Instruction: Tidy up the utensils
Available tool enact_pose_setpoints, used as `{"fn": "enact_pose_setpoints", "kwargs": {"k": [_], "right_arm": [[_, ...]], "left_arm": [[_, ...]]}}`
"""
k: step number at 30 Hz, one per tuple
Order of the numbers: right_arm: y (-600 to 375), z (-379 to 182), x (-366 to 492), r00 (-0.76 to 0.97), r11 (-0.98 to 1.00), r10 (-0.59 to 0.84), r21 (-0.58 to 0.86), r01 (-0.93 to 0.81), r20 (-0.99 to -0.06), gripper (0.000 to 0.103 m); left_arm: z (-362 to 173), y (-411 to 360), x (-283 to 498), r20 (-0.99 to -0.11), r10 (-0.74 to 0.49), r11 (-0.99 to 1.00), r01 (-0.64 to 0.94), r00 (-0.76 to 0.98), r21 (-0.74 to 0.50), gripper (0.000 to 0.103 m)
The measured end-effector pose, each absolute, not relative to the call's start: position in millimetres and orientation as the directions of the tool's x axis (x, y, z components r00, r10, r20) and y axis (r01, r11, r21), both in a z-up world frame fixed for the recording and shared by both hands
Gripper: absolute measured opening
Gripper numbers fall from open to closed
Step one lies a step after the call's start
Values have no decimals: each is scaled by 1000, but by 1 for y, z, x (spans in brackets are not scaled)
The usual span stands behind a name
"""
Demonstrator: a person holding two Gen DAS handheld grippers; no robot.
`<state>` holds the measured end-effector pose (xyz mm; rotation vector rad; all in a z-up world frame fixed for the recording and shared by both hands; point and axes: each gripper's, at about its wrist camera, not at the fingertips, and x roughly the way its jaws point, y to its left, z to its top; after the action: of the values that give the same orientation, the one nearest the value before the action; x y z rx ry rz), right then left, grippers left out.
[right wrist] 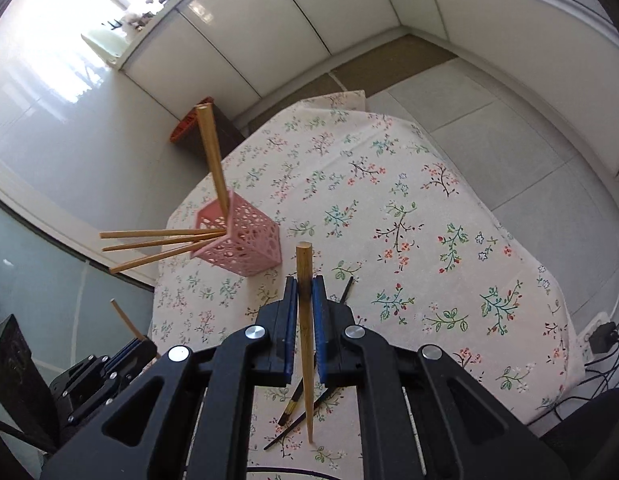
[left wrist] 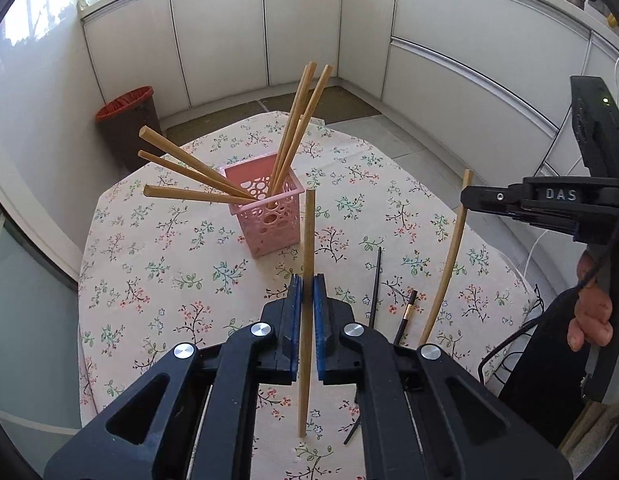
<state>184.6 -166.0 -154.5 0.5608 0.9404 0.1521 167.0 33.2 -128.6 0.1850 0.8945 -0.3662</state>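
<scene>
Both grippers clamped, each on one wooden chopstick: left gripper (left wrist: 308, 292), right gripper (right wrist: 305, 294) | pink holder (left wrist: 269, 216) stands upright mid-table, crowded with splayed sticks | risk: incoming tip catches those, tipping the light holder.

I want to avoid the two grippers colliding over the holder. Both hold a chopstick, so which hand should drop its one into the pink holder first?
Probably left. The left gripper faces the pink holder almost straight ahead with its chopstick upright. The right gripper sees the holder off to its left side.
</scene>
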Motion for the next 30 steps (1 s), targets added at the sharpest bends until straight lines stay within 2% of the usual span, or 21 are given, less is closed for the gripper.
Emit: {"fn": "enact_pose_setpoints", "kwargs": {"k": [7,14,18,21,22,23,24,25,30], "right_arm": [[-165,-97,154,682,867,368,498,-6,-632,8],[-170,-54,151,739,867,364,496,-46,-568,8],[-177,-43,147,757,865,361,499,-53,-545,8],[-185,-42,146,765,864,350,502,-40,-541,8],[-188,-43,146,765,862,347,506,-32,-542,8],[-192,-46,148,765,859,344,511,-22,-545,8],[-195,-49,149,763,857,341,515,-12,-549,8],[-199,-52,150,761,856,336,518,-1,-555,8],[-216,-70,160,745,848,321,528,50,-585,7]], "left_arm": [[-102,38,149,-729,-264,943,327,632,-58,5],[-54,42,155,-670,-264,951,302,694,-61,5],[-50,39,164,-690,-292,941,326,662,-86,6],[-73,31,178,-760,-311,931,343,571,-124,7],[-86,27,185,-788,-303,933,337,536,-130,15],[-100,23,193,-813,-281,941,314,511,-128,30],[-115,20,199,-837,-265,944,305,479,-124,38],[-132,15,206,-863,-256,943,310,435,-123,50],[-211,-5,234,-945,-143,959,279,296,-58,52]]}}
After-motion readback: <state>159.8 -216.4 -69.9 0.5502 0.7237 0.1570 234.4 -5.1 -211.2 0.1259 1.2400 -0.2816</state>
